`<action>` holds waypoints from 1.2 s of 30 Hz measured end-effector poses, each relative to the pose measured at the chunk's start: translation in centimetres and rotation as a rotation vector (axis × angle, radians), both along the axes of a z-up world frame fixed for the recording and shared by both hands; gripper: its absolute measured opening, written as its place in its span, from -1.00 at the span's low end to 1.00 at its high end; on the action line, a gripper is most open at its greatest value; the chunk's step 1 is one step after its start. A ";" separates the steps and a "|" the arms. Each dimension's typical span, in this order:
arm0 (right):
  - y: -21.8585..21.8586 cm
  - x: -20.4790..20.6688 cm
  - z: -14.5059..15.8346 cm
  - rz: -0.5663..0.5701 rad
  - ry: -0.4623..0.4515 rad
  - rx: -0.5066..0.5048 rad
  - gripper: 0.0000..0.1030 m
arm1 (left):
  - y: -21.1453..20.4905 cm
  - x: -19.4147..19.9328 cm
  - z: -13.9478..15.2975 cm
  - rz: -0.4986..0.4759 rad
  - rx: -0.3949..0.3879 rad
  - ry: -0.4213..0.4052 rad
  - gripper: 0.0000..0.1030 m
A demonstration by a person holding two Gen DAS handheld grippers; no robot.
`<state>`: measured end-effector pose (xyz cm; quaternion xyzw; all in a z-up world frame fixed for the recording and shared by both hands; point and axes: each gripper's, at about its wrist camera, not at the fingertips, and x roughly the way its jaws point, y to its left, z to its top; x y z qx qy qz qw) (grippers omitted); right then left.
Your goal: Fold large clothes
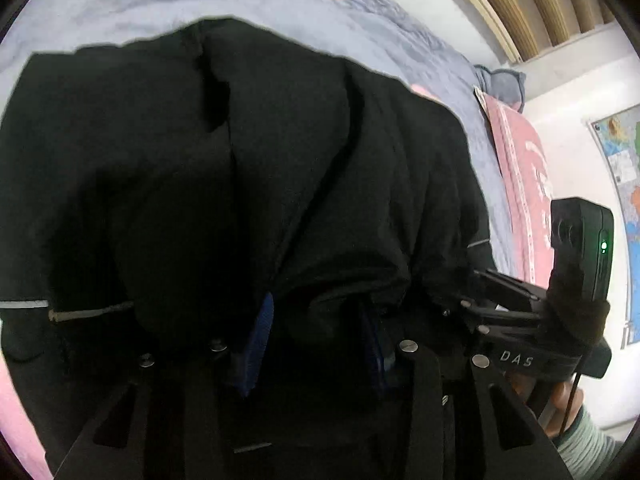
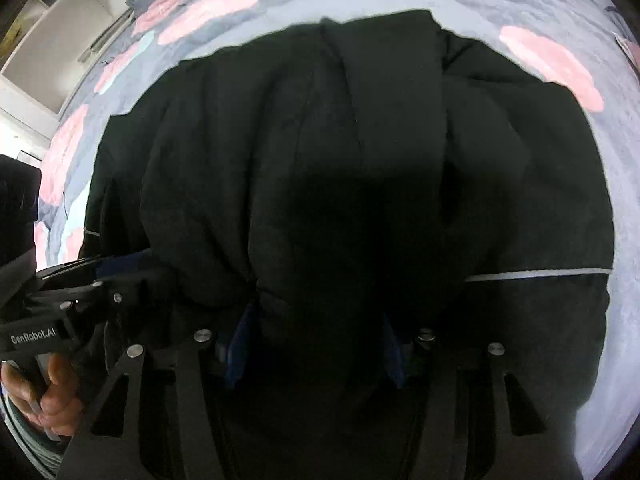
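Observation:
A large black jacket (image 1: 240,160) with thin grey reflective stripes lies bunched on the bed and fills both views (image 2: 340,160). My left gripper (image 1: 316,312) is shut on a thick fold of its near edge; the blue pads (image 1: 260,340) press into the cloth. My right gripper (image 2: 316,320) is likewise shut on a fold of the jacket, with its blue pads (image 2: 240,344) partly buried in fabric. Each gripper shows in the other's view, the right one (image 1: 520,312) at the right and the left one (image 2: 80,288) at the left, close together along the same edge.
The bed has a grey-blue cover with pink patches (image 2: 560,64). A pink pillow (image 1: 520,184) lies at the right, with a wall map (image 1: 624,200) behind it. White shelves (image 2: 52,40) stand at the upper left in the right wrist view.

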<state>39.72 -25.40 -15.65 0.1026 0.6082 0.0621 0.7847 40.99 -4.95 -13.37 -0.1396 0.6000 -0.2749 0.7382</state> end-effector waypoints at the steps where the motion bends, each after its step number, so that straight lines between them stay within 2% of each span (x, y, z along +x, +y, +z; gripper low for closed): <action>1: 0.0 -0.2 0.4 0.002 -0.006 0.003 0.07 | 0.2 -0.4 0.9 0.000 -0.009 -0.026 -0.15; 4: -0.1 -1.5 3.4 0.028 -0.063 0.014 0.07 | 1.5 -2.3 4.5 -0.009 -0.061 -0.098 -0.16; 8: 0.1 -4.5 8.5 0.054 -0.181 -0.026 0.08 | 3.8 -5.4 8.9 0.002 -0.126 -0.187 -0.15; 11: 1.1 -5.6 10.6 0.074 -0.240 -0.002 0.08 | 4.5 -6.4 9.6 0.016 -0.145 -0.201 -0.09; 13: 2.0 -5.6 9.6 0.082 -0.214 -0.001 0.08 | 3.7 -6.0 8.0 0.014 -0.142 -0.180 -0.09; 14: 2.1 -4.6 8.2 0.084 -0.195 -0.020 0.08 | 2.7 -5.7 6.7 0.015 -0.101 -0.165 -0.09; 16: 2.5 -4.2 5.3 0.080 -0.144 -0.066 0.07 | 2.3 -4.9 3.6 0.018 -0.023 -0.110 -0.09; 18: 2.6 -3.6 1.1 0.059 -0.036 -0.081 0.07 | 1.7 -4.1 -0.6 0.029 0.019 -0.019 -0.10; 20: 2.2 -3.7 -0.5 0.038 -0.039 -0.041 0.07 | 1.8 -4.1 -1.2 0.046 0.003 -0.031 -0.10; 25: 2.2 -5.2 0.3 0.055 -0.156 -0.038 0.11 | 1.8 -5.9 0.6 0.018 0.032 -0.197 -0.10; 26: 2.4 -6.0 1.3 0.055 -0.176 -0.036 0.12 | 1.7 -6.6 1.1 0.012 0.045 -0.231 -0.10; 28: 1.9 -7.2 2.3 0.042 -0.215 -0.026 0.20 | 1.7 -8.0 3.5 0.004 0.067 -0.328 -0.10; 30: 1.2 -9.1 3.7 0.019 -0.254 -0.013 0.20 | 2.7 -10.5 6.6 0.006 0.058 -0.438 -0.10; 31: 0.7 -10.6 4.9 -0.005 -0.293 -0.018 0.21 | 3.3 -11.1 7.8 0.010 0.050 -0.465 -0.10; 33: 0.3 -12.9 6.7 -0.040 -0.353 -0.068 0.22 | 5.0 -13.7 10.5 0.021 0.017 -0.539 -0.09; 36: -0.2 -18.1 10.6 -0.115 -0.504 -0.248 0.32 | 7.8 -18.9 14.1 0.069 0.017 -0.656 0.04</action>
